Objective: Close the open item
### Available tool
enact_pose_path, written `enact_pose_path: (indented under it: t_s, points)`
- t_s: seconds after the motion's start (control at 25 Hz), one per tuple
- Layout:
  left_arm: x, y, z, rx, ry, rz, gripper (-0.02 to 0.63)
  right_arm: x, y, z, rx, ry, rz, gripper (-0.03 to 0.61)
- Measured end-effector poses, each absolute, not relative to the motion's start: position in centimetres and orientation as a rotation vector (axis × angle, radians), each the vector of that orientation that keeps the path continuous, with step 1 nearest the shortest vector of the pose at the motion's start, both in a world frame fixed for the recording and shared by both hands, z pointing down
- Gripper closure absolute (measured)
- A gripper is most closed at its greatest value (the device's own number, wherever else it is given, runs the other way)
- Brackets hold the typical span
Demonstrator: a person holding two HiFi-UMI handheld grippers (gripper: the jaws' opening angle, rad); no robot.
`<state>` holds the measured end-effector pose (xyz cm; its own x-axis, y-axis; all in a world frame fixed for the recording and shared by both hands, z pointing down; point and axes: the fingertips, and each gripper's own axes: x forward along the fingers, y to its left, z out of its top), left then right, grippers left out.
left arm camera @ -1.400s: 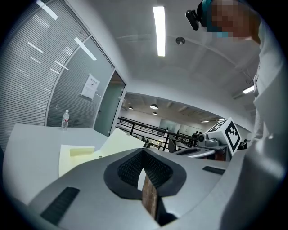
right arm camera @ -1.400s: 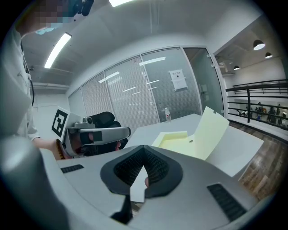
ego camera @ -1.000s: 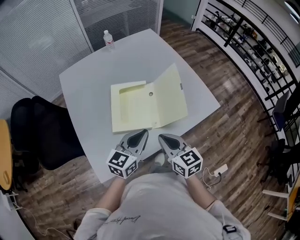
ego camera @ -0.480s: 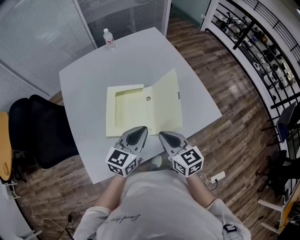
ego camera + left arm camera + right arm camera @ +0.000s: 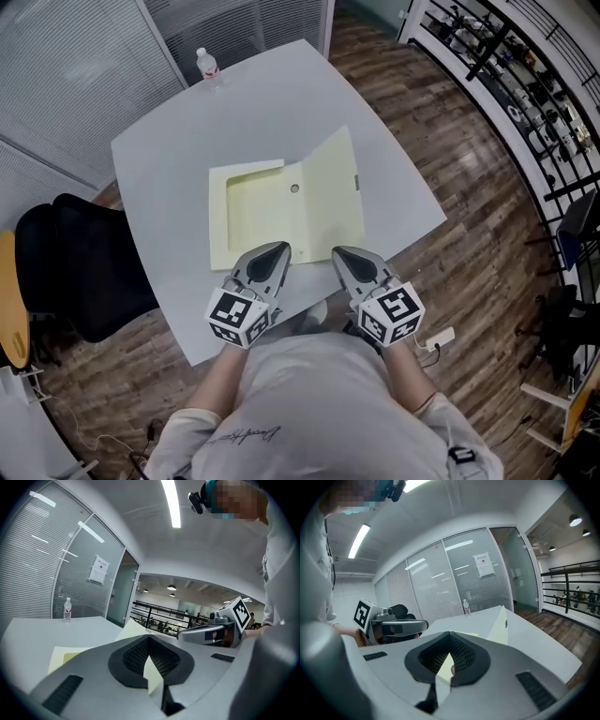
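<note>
A pale yellow folder lies open on the white table, its right cover raised at a slant. My left gripper hovers at the folder's near edge, jaws shut with nothing between them. Just off the cover's near corner is my right gripper, also shut and empty. In the left gripper view the shut left gripper points over the folder. The right gripper view shows the shut right gripper and the raised cover beyond it.
A water bottle stands at the table's far corner. A black chair sits left of the table. On the wood floor at the right lies a power strip. Glass walls with blinds stand behind, and a railing runs along the right.
The two grippers have spread slightly apart, the right one shifting right and toward me. The head view has swung a little. The folder lies as before.
</note>
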<state>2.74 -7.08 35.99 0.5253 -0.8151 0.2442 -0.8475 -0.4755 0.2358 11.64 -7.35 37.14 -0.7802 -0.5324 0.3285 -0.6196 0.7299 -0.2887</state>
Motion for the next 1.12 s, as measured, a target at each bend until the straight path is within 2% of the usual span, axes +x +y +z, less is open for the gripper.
enact_pose_path:
  t_s: [0.64, 1.12]
  points:
    - [2.4, -10.1, 37.6, 2.456, -1.329, 0.193, 0.606, 21.4, -13.1, 38.4, 1.287, -2.533, 0.597, 0.565]
    - [1.6, -9.9, 39.9, 2.408, -1.309, 0.228, 0.606, 21.8, -14.4, 43.5, 1.269, -2.450, 0.644, 0.566]
